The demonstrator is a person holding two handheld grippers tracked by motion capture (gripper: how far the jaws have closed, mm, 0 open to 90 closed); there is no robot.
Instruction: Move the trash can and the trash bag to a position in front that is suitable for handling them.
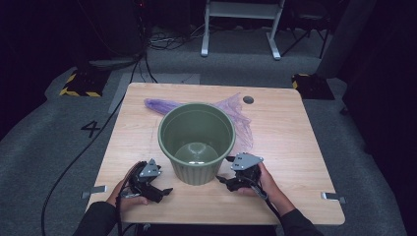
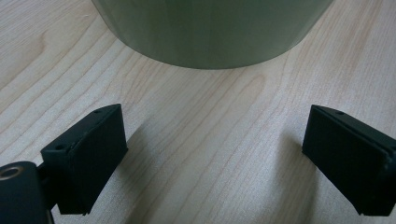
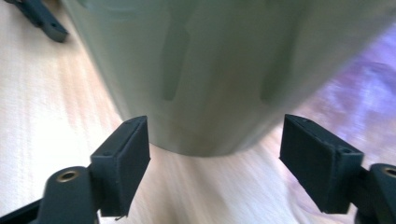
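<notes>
Standing between both open grippers, left gripper (image 1: 162, 189) and right gripper (image 1: 223, 172), green bin (image 1: 196, 142).

Tall green ribbed plastic bin (image 1: 196, 142) stands mid-table, blocking any straight path btwn the two sides. Crumpled purple plastic bag (image 1: 235, 114) lies behind it & to its right. Bare light wooden tabletop (image 1: 290, 147) on both flanks & along near edge: free passage.
</notes>
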